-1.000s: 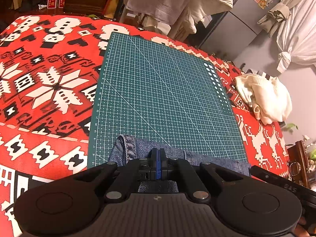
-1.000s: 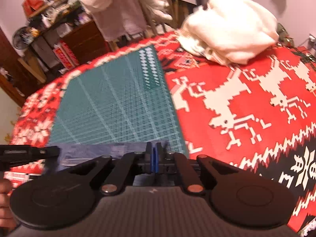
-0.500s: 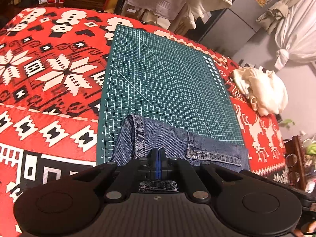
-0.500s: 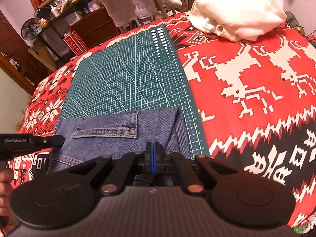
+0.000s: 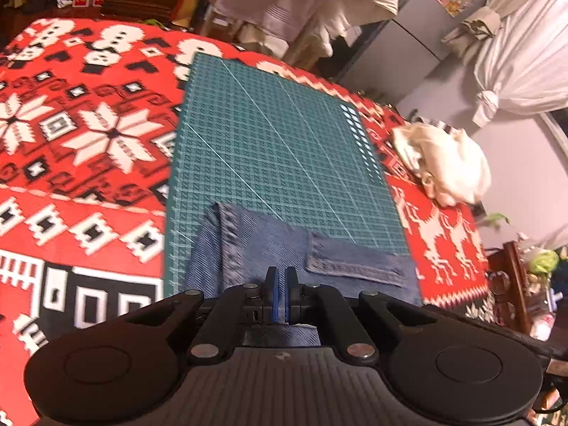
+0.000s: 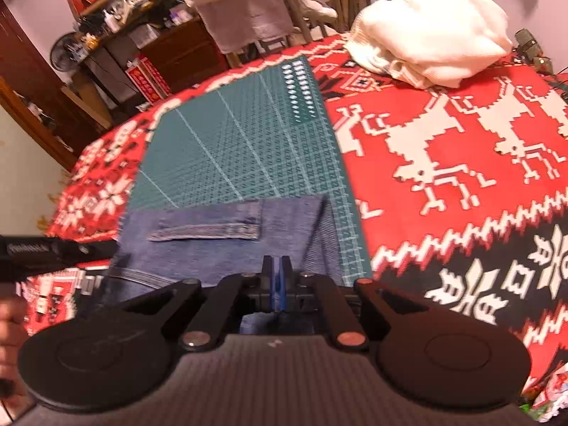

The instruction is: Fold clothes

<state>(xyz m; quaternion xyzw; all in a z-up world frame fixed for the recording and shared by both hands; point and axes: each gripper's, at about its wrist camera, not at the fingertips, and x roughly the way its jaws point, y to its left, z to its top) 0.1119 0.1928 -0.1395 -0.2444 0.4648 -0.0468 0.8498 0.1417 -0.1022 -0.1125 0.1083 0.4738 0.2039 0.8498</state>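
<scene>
One blue denim garment (image 5: 284,248), apparently jeans or shorts, lies on the near part of one dark green gridded cutting mat (image 5: 277,142), its far edge straight across the mat and its near portion running out of view beneath the grippers. One stitched pocket edge shows on the upper face (image 6: 206,232), and one seamed hem or fold stands at the garment's left side in the left wrist view. The placement reads as deliberate: the mat gives a flat, squared field, and the garment's edge sits roughly parallel to the grid lines, which suits a fold. One left gripper (image 5: 280,296) and one right gripper (image 6: 276,289) are held side by side over the near edge of the denim, one toward each side, likely so that the cloth travels level. Each gripper's blue pads stand nearly together with only a thin slit between; denim lies directly under and behind each, but whether cloth is actually pinched in either cannot be told. The mat rests on one red, white and black patterned blanket (image 5: 88,135) covering the worktop. One cream-white bundled garment (image 6: 433,32) sits on the blanket, well apart from the mat, probably awaiting its turn. Pale cloths hang in the background (image 5: 301,0); their count is unclear.
</scene>
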